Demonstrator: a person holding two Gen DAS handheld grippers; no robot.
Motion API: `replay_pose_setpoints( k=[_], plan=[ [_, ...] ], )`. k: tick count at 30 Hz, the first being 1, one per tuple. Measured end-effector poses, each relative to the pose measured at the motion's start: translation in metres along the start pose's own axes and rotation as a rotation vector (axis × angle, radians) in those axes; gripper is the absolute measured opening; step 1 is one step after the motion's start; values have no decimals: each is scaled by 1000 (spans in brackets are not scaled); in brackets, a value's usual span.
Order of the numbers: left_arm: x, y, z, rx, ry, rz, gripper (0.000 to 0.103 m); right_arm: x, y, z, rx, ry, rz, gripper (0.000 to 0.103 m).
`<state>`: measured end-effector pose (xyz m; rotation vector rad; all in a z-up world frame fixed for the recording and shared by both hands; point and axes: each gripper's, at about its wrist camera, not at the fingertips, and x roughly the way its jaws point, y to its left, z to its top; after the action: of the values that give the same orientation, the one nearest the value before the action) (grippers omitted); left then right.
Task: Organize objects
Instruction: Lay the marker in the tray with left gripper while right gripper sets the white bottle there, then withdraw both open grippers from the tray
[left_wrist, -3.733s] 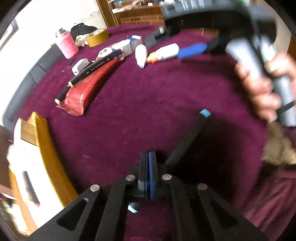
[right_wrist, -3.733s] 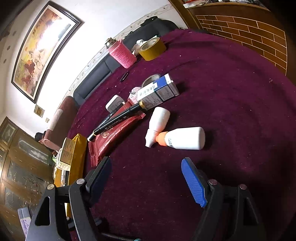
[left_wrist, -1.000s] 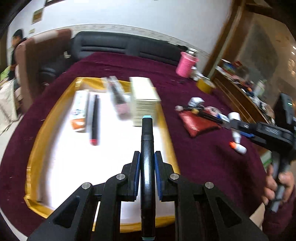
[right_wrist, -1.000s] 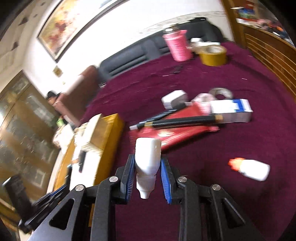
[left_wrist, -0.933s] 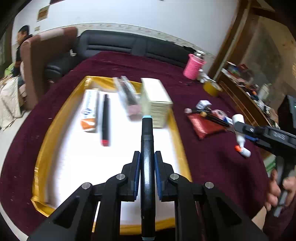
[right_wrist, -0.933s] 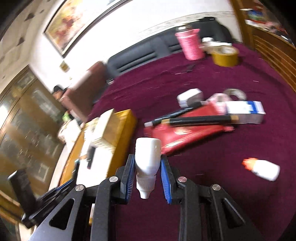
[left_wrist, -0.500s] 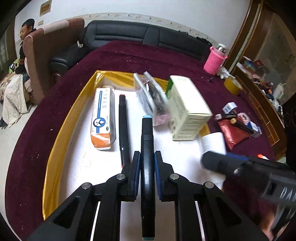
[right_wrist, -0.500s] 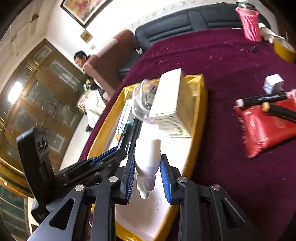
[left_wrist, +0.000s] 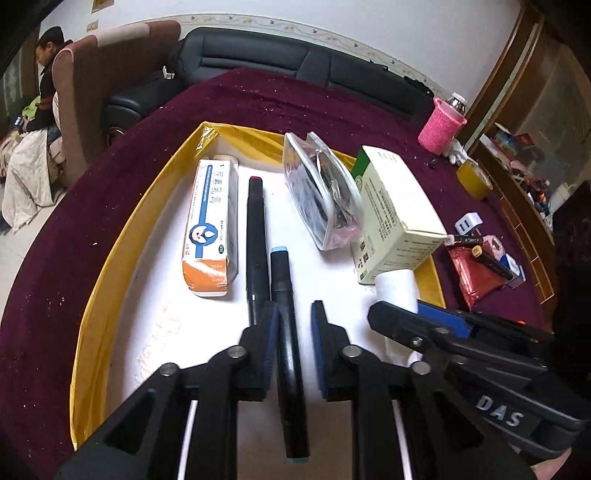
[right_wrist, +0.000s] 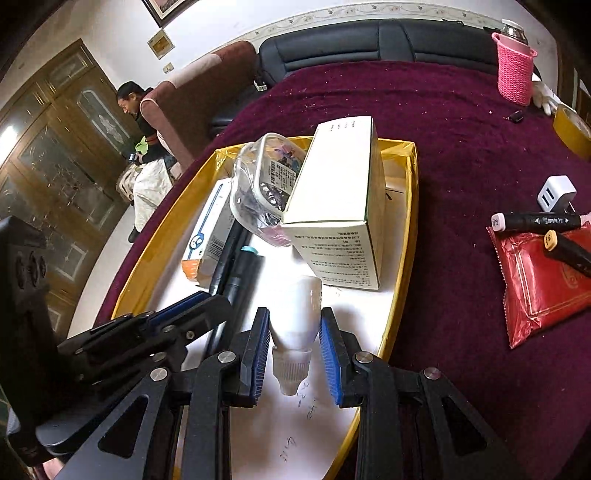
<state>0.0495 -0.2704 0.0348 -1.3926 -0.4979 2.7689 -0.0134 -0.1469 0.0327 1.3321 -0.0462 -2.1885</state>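
We see both grippers low over the yellow-rimmed tray (left_wrist: 110, 236). The left gripper (left_wrist: 293, 325) stands with its jaws parted; the blue-tipped marker (left_wrist: 286, 332) lies between them, close against the left pad and clear of the right, beside the red-tipped marker (left_wrist: 256, 236) on the tray floor. The right gripper (right_wrist: 295, 341) also stands parted around the white bottle (right_wrist: 299, 314), with a gap visible at each pad; the bottle's base lies just beside the cream box (right_wrist: 340, 206).

Risks, as we judge them: the round bottle may roll across the smooth floor once it is left alone, and a pad dragging on either object during withdrawal could knock the neat row askew. The two grippers sit near each other and could collide.

Legible writing: "DAS" on the right gripper's body in the left view. The blue-and-orange carton (left_wrist: 210, 225) and the cream box carry print too small to read.
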Motion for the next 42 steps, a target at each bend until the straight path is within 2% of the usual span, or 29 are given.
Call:
replay_pose_setpoints(
  k=[4, 6, 8, 9, 12, 16, 18, 23, 26, 29, 42],
  plan=[
    [-7, 3, 1, -21, -20, 6, 39, 1, -3, 3, 10, -12, -10, 31],
    [-13, 6, 1, -49, -31, 7, 63, -1, -4, 3, 17, -17, -12, 31],
    [-22, 8, 1, -83, -42, 14, 80, -3, -7, 4, 36, -15, 6, 31],
    [-26, 9, 0, -95, -48, 12, 84, -4, -8, 3, 44, -15, 15, 35],
    [-38, 6, -4, -110, -57, 14, 86, -16, -8, 0, 56, -43, 39, 46],
    [-53, 0, -9, -110, -78, 48, 87, -39, -7, -10, 40, -112, 18, 60],
    [-60, -5, -11, -100, -94, 85, 88, -50, -9, -17, 36, -149, 5, 69],
    [-73, -27, -19, -23, -134, 178, 88, -79, -17, -35, 26, -241, -39, 81],
    [-80, -46, -25, 48, -171, 248, 88, -91, -26, -44, 25, -284, -90, 84],
    [-86, -61, -28, 99, -199, 268, 88, -97, -36, -49, 47, -293, -96, 85],
    [-87, -108, -41, 230, -190, 290, 89, -120, -91, -70, 182, -315, -90, 86]
  ],
)
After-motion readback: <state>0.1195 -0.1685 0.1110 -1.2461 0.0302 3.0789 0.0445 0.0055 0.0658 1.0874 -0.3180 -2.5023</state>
